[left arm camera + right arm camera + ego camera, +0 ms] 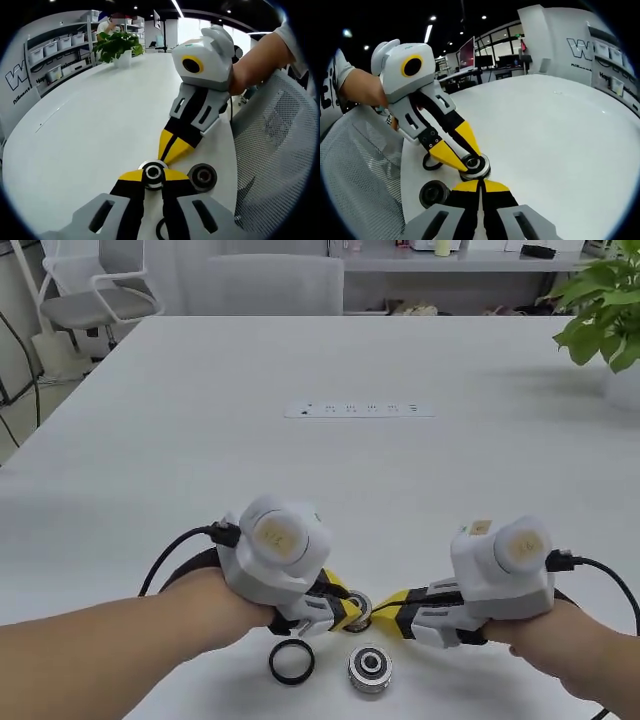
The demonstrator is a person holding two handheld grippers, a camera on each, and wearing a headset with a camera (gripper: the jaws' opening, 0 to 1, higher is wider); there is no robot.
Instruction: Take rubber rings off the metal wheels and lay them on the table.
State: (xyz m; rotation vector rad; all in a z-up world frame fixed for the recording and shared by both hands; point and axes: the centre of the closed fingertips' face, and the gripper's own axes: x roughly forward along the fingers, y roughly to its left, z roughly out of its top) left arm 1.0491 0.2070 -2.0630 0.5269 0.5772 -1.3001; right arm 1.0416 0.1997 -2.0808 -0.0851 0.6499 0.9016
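A small metal wheel (359, 604) is held just above the white table (330, 470) between my two grippers. My left gripper (152, 176) is shut on this wheel (152, 171), one yellow tip on each side. My right gripper (480, 185) comes from the other side with its jaws together, tips against the wheel's dark rim (472, 170); whether they pinch a rubber ring is hidden. A loose black rubber ring (291, 661) lies flat near the front edge. Beside it rests a second wheel (370, 667).
A white socket strip (360, 410) is set into the table's middle. A potted plant (605, 320) stands at the far right, and an office chair (95, 295) at the far left. A mesh chair back (272, 155) is close behind the grippers.
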